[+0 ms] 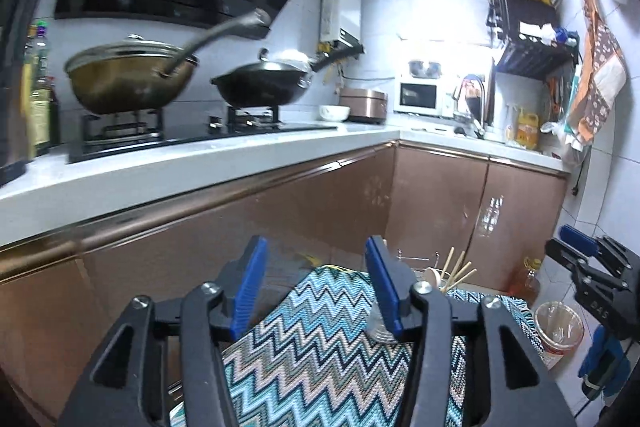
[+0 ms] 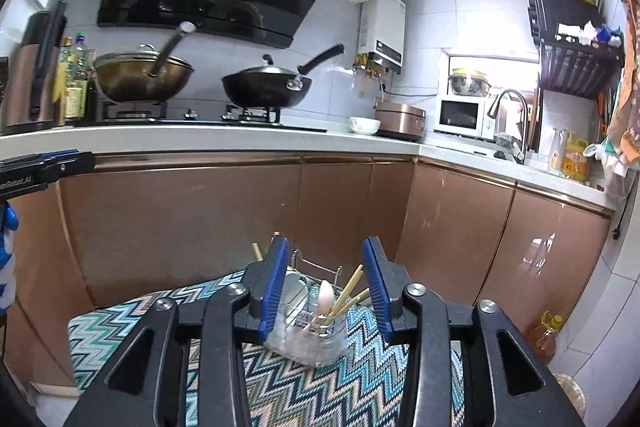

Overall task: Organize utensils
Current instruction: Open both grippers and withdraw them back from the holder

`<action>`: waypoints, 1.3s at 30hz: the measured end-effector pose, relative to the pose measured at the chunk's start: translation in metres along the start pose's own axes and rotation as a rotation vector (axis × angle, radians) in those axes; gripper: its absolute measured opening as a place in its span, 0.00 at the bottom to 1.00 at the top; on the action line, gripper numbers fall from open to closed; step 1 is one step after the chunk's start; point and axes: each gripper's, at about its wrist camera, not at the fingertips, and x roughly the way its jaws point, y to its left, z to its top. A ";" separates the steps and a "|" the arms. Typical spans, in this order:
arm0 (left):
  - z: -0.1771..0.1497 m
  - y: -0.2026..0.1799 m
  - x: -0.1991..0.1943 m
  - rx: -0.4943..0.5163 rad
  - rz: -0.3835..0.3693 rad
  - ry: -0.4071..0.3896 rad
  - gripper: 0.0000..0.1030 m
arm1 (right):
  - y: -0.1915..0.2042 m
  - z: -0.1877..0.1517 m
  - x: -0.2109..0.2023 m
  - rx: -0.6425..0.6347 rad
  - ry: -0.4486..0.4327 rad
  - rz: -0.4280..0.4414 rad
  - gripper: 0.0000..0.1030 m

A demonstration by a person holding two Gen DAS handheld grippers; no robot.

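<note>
Right wrist view: the right gripper (image 2: 326, 285) is seen with its blue-padded jaws spread and nothing pinched between them. Beyond and below the jaws, a wire utensil rack (image 2: 320, 277) stands on a zigzag-patterned cloth (image 2: 344, 379). In the rack a pale spoon (image 2: 325, 297) and several wooden chopsticks (image 2: 352, 291) are held, leaning to the right. A clear glass jar (image 2: 308, 341) is seen tilted at the near side of the rack, just below the left pad. The utensils are framed by the gap of the jaws but lie apart from the pads.

The cloth's far edge runs close to the brown cabinet doors (image 2: 180, 219), and open air is left above the cloth up to the white countertop (image 2: 200, 139). At the right, an oil bottle (image 2: 546, 335) stands on the tiled floor near the cloth's corner.

In the left wrist view, the left gripper (image 1: 316, 283) is likewise seen spread and empty, held over the same cloth. The chopsticks and rack are seen to the right of its right pad, partly hidden. The right gripper is visible at the far right edge, well apart.
</note>
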 end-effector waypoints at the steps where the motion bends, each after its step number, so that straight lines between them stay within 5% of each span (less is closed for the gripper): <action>1: -0.001 0.003 -0.008 -0.005 0.008 -0.008 0.52 | 0.004 0.001 -0.011 -0.002 -0.005 0.000 0.42; 14: -0.013 0.017 -0.079 -0.007 0.054 -0.060 0.67 | 0.020 -0.003 -0.075 0.032 -0.017 -0.013 0.59; 39: -0.039 0.019 -0.114 0.024 0.175 -0.062 0.74 | -0.005 -0.033 -0.114 0.146 0.021 -0.103 0.90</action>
